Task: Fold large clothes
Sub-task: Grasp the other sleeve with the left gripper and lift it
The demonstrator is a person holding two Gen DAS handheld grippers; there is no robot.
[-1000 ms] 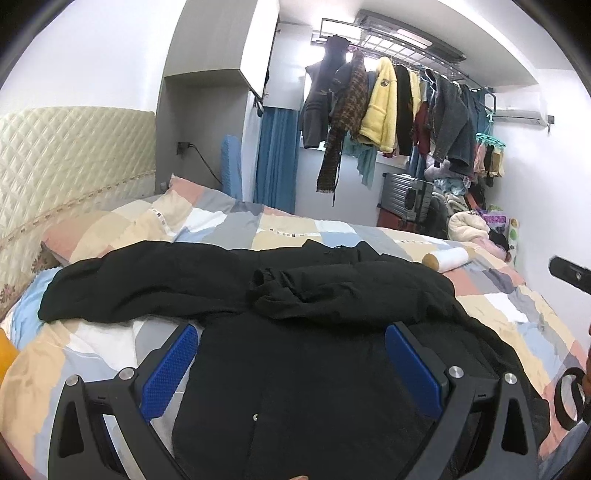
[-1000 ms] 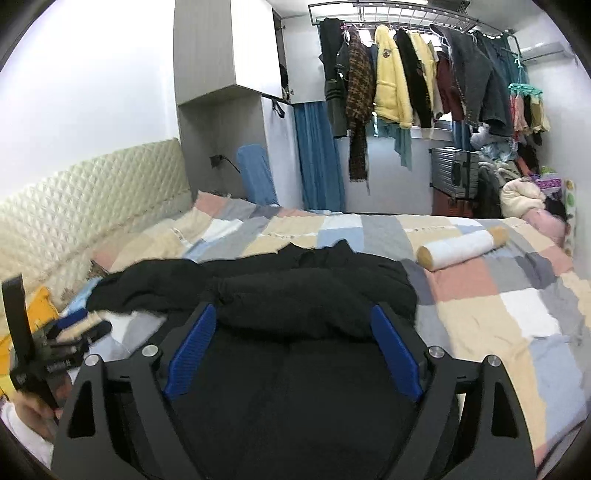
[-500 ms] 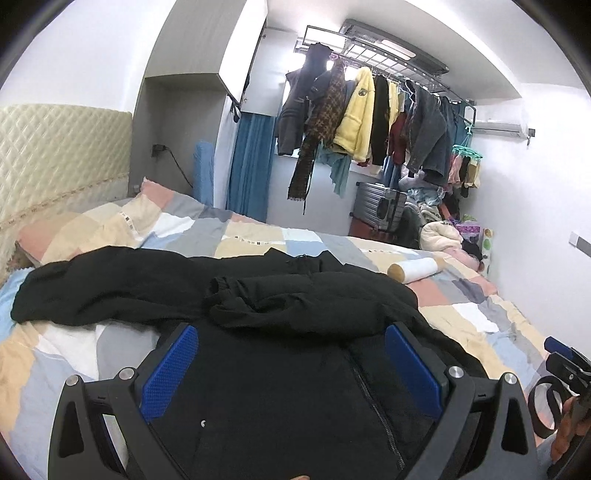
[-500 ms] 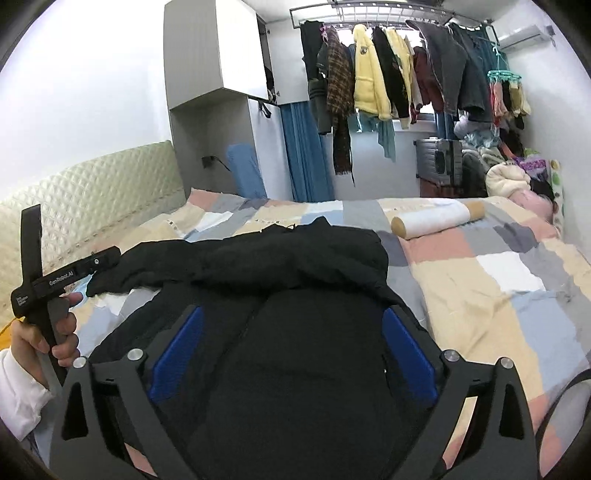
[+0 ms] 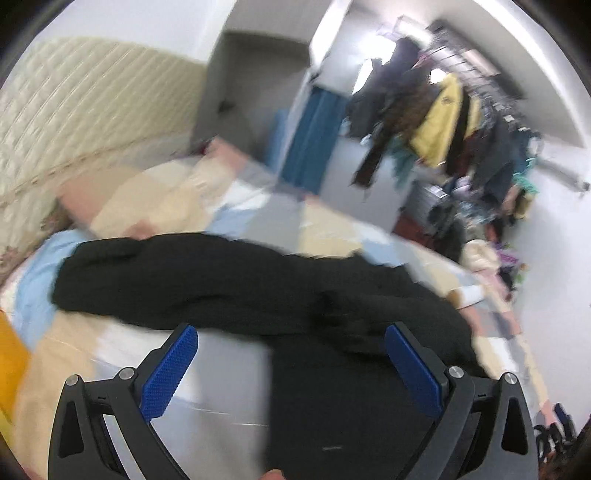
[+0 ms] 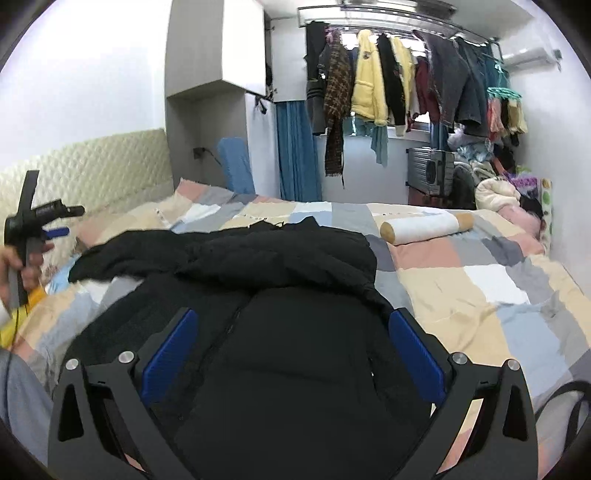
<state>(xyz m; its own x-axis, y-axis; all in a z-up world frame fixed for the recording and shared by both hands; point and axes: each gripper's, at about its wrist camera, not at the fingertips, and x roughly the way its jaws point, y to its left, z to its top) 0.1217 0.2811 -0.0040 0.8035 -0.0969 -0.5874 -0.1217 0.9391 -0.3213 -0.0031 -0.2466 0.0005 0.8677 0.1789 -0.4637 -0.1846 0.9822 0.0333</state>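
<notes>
A home bedroom. A bed (image 6: 480,288) with a patchwork cover of pink, cream, grey and blue squares fills most of the room, backed by a quilted cream headboard (image 6: 92,166). Above the far end a ceiling rack (image 6: 388,18) carries hanging clothes (image 6: 369,85) (a yellow jacket, a checked scarf, dark coats). Blue curtains (image 6: 295,147) hang beside a tall grey cupboard (image 6: 214,44), a suitcase (image 6: 430,166) stands by the wall, and an air conditioner (image 6: 532,59) sits high on the right.
</notes>
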